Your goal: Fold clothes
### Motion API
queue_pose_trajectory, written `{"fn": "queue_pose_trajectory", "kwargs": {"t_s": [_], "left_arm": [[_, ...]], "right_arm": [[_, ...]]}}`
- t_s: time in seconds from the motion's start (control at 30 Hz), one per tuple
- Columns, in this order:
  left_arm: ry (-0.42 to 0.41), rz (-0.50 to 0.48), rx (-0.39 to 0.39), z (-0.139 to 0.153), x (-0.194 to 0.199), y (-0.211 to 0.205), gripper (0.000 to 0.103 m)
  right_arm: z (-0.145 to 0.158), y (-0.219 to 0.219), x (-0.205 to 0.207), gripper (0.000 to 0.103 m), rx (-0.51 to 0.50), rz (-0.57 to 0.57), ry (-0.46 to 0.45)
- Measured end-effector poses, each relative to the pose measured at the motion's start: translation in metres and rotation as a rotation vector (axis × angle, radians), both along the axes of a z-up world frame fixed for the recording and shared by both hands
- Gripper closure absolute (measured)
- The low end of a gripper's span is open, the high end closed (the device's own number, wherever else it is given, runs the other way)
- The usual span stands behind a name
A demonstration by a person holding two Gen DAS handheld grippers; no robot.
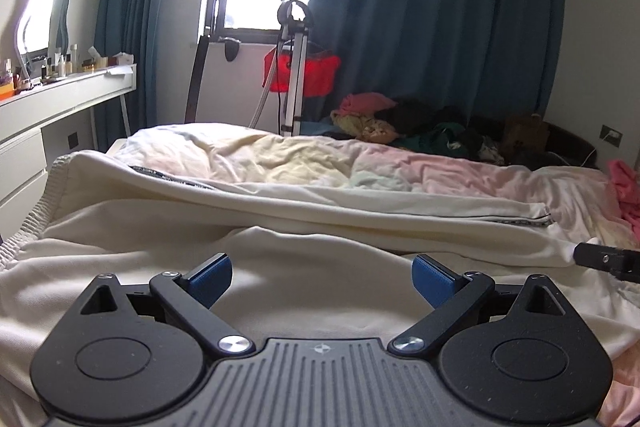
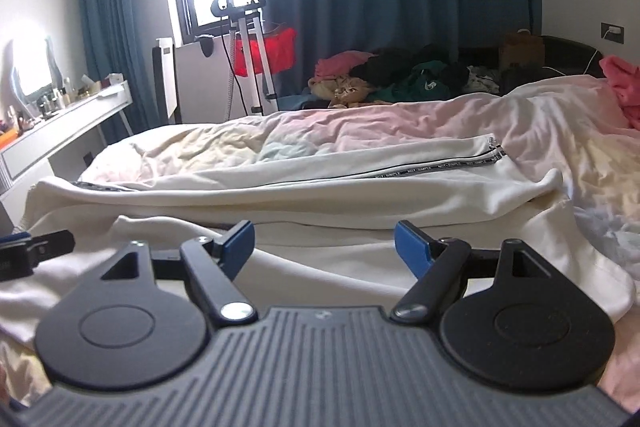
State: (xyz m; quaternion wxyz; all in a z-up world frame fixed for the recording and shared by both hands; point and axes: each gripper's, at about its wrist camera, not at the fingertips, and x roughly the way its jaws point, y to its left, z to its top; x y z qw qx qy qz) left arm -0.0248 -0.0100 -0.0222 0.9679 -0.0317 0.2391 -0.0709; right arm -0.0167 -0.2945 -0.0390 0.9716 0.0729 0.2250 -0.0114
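Both grippers [image 1: 323,277] [image 2: 325,247] wide open, empty, above trousers [image 2: 320,183]

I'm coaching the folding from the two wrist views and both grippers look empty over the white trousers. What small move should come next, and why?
Probably lower the right gripper and close it on the near leg of the white trousers. Both it and the left gripper are open with only cloth below, nothing pinched. The trousers lie lengthwise across the bed, one leg over the other, still unfolded end to end.
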Motion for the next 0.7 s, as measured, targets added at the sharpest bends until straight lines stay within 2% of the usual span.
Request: {"fn": "queue_pose_trajectory", "kwargs": {"t_s": [0.17,0.3,0.5,0.7], "left_arm": [[0.024,0.006,0.002,-0.008,0.008,0.003,0.005],[0.063,0.025,-0.037,-0.014,0.014,0.014,0.005],[0.171,0.11,-0.137,-0.033,0.031,0.038,0.005],[0.236,0.214,-0.18,-0.041,0.036,0.064,0.005]], "right_arm": [[-0.004,-0.002,0.005,0.024,0.021,0.01,0.02],[-0.005,-0.002,0.006,0.024,0.021,0.007,0.029],[-0.003,-0.004,0.004,0.024,0.025,0.006,0.021],[-0.002,-0.01,0.001,0.024,0.053,0.002,0.023]]}}
